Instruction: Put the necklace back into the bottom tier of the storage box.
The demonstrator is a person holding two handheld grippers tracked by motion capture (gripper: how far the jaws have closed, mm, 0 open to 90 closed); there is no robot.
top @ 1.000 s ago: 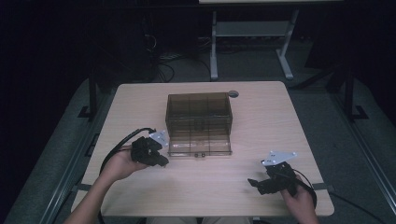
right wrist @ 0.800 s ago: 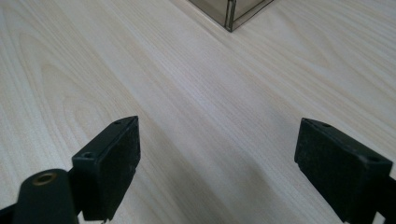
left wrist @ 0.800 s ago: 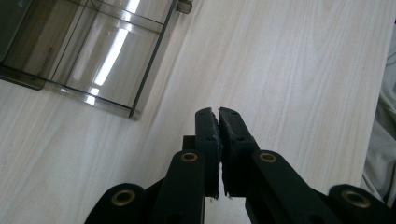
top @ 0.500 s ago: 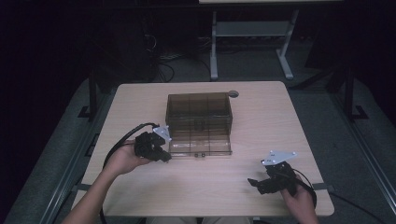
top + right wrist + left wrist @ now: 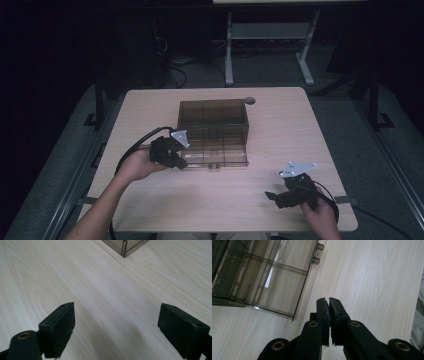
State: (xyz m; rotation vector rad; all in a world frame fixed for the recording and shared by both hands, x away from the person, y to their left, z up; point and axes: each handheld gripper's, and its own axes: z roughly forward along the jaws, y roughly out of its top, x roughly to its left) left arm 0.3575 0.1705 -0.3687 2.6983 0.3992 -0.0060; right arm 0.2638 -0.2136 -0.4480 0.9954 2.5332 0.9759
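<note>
A smoky transparent compartment box [image 5: 214, 131] stands mid-table, its lid folded open toward the front. My left gripper [image 5: 181, 163] is shut with nothing in it, at the box's front left corner, right beside the open lid. In the left gripper view the closed jaws [image 5: 329, 300] hover over bare wood, the lid panel [image 5: 274, 277] up to the left and two small latch pegs [image 5: 316, 253] at its edge. My right gripper [image 5: 270, 196] rests open near the table's front right; in the right gripper view its fingertips [image 5: 62, 320] spread wide over empty wood, with a box corner [image 5: 124, 248] far ahead.
The light wood table [image 5: 280, 130] has a grey cable grommet [image 5: 249, 100] behind the box. Cables trail from both grippers off the table's edges. A white desk frame [image 5: 265, 45] stands on the dark floor beyond.
My left gripper has moved forward and right to the box's front left corner. The right gripper has stayed put.
</note>
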